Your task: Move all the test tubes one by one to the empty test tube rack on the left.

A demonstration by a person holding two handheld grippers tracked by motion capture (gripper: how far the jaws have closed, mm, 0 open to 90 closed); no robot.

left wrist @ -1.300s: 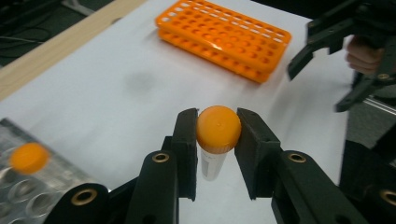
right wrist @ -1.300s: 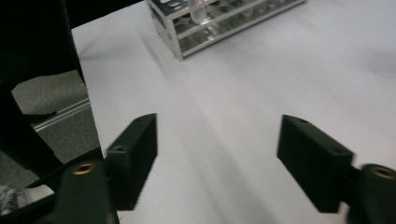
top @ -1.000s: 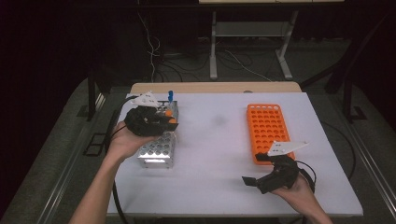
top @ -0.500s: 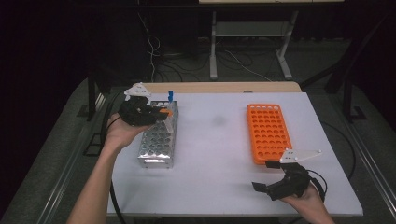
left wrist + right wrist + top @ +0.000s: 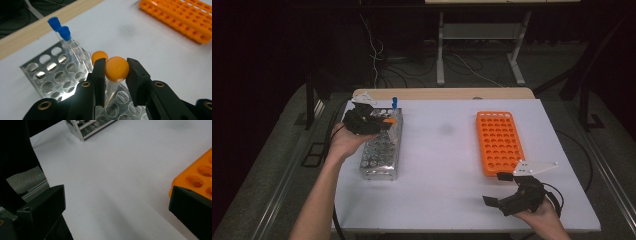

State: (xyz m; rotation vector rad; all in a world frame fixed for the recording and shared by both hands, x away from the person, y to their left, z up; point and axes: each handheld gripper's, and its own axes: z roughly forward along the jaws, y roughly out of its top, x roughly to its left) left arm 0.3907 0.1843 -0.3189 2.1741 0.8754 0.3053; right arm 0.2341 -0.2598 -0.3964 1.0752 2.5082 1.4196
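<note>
here the left tool (image 5: 115, 72) is clamped on the orange-capped tube (image 5: 116, 68) over the metal rack (image 5: 50, 75).

Orange-capped tube (image 5: 116, 69), blue-capped tubes (image 5: 65, 33), silver rack (image 5: 382, 148), orange rack (image 5: 499, 142).

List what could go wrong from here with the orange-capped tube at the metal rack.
The left gripper pinches the orange-capped tube at its round cap, so it could slip or tilt. A second orange cap sits right behind, and the blue-capped tubes stand nearby in the metal rack; a swing might knock them.
</note>
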